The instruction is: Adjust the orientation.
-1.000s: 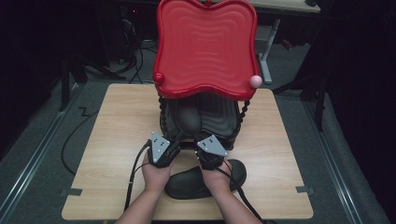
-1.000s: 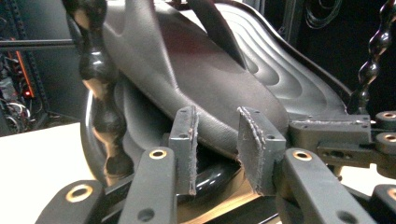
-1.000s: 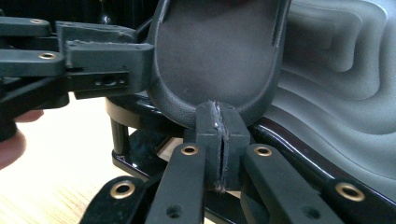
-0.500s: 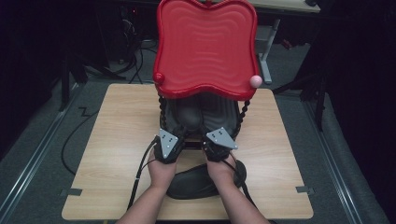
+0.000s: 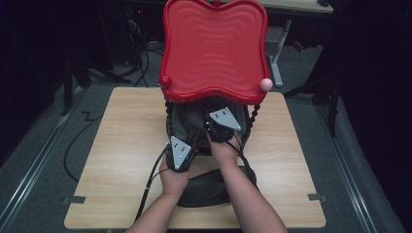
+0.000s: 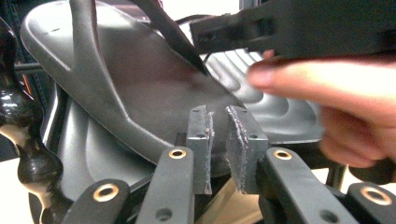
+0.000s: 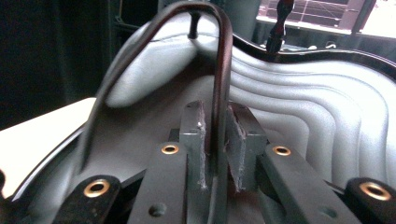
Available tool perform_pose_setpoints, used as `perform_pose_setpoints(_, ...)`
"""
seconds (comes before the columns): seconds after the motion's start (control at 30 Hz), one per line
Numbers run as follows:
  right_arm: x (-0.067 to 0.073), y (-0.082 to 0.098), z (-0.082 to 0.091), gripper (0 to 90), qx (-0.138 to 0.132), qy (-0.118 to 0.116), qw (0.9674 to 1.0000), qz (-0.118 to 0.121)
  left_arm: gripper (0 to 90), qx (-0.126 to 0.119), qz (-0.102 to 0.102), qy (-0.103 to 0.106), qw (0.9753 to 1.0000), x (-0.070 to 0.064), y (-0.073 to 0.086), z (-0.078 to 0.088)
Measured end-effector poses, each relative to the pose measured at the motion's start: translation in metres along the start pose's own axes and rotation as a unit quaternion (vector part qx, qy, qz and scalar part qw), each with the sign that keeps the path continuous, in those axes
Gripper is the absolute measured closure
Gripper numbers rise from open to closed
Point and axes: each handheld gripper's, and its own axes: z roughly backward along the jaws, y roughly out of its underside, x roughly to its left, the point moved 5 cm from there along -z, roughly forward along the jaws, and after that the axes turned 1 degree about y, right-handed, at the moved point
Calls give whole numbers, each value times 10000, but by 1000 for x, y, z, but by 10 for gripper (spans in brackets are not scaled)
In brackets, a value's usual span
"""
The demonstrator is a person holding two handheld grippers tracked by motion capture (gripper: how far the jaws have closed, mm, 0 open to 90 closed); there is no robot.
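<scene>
My right gripper (image 7: 215,144) half-loose around flip-flop strap (image 7: 223,93), jaws just been opening; left gripper (image 6: 217,147) narrow, empty, just been closing. Flip-flop (image 6: 140,88) upper left of frame. Risk: strap slips, flip-flop falls.

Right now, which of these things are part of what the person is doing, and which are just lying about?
In the job:
- black flip-flop on the rack's lower shelf
- its strap
- red-topped rack
- second flip-flop, on the table under the forearms

Lying about:
- cable on the floor
- tape marks at the table's edges
- desk leg behind
</scene>
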Motion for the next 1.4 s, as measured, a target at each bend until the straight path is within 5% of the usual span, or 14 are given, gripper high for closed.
perform_pose_setpoints(0.3, 0, 0, -19, 847, 204, 149, 9997, 49, 862, 17, -6, -37, 10000, -2, 5, -6)
perform_pose_setpoints(0.5, 0, 0, -16, 853, 184, 282, 9994, 81, 898, 101, -250, -167, 9995, 0, 8, -6)
perform_pose_setpoints(1.0, -6, 1, -6, 781, 90, 329, 9993, -135, 897, 198, -245, -370, 9988, 10, 7, -11)
perform_pose_setpoints(1.17, -2, -2, 12, 765, -31, 241, 9997, -21, 890, 211, -161, -375, 9989, 13, 6, -11)
perform_pose_setpoints(1.4, 1, 1, 62, 764, -280, -41, 9996, -43, 868, -124, -144, -218, 9996, 7, 3, 2)
